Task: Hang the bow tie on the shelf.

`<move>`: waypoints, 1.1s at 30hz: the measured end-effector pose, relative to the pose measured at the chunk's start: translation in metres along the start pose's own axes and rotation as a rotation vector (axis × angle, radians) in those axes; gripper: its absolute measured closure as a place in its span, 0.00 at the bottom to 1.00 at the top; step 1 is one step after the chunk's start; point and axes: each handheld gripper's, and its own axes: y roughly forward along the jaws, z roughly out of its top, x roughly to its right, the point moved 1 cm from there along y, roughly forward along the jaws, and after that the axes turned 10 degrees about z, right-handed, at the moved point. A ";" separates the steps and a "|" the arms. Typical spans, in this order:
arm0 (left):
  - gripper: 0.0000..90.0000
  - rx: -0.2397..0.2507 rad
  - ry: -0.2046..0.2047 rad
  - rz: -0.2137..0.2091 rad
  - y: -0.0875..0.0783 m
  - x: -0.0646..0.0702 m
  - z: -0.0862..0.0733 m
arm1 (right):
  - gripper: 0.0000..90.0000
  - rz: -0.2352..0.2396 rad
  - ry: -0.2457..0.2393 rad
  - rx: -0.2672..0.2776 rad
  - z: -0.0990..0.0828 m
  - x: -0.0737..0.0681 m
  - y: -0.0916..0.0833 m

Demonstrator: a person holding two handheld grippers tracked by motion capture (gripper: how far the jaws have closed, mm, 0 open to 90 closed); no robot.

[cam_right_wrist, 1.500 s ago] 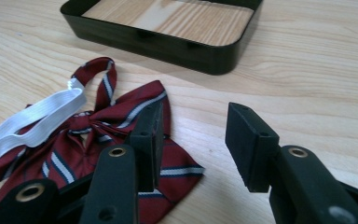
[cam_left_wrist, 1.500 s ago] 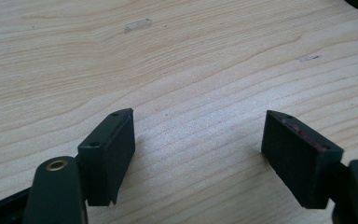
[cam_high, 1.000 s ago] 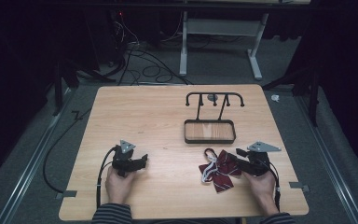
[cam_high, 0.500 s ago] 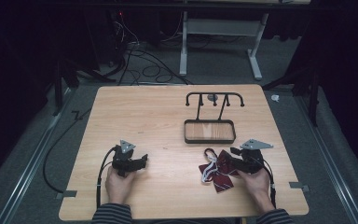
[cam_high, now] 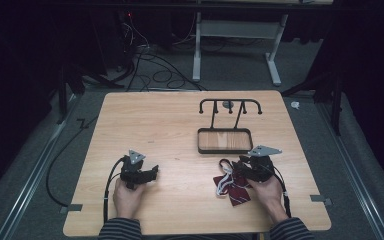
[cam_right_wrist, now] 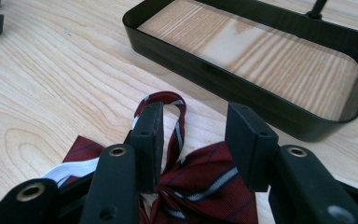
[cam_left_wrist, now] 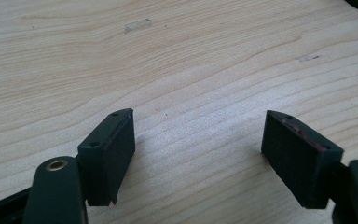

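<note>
My left gripper (cam_high: 150,174) rests with jaws apart over bare table (cam_high: 170,125). My right gripper (cam_right_wrist: 193,135) straddles one maroon striped bow tie (cam_right_wrist: 205,186), jaws apart, not pinching. Beyond stands one black tray stand (cam_high: 225,141).

You worked in a lab-style recording bay: a lone wooden table (cam_high: 180,130) on grey carpet, black curtains around, loose cables (cam_high: 145,55) on the floor, a white desk frame (cam_high: 235,45) behind.
</note>
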 end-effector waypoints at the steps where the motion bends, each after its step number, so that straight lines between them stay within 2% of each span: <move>1: 0.29 0.000 0.000 0.000 0.000 0.000 0.000 | 0.66 0.000 0.000 0.000 0.000 0.000 0.000; 10: 0.29 0.000 -0.001 -0.001 0.000 0.000 0.000 | 0.66 0.007 -0.033 -0.032 0.014 -0.001 0.012; 15: 0.29 0.000 -0.005 -0.004 0.000 0.000 0.000 | 0.66 0.017 -0.053 -0.058 0.021 -0.001 0.024; 33: 0.30 0.001 0.002 0.006 0.000 0.001 0.000 | 0.69 0.031 -0.046 -0.125 0.029 0.006 0.046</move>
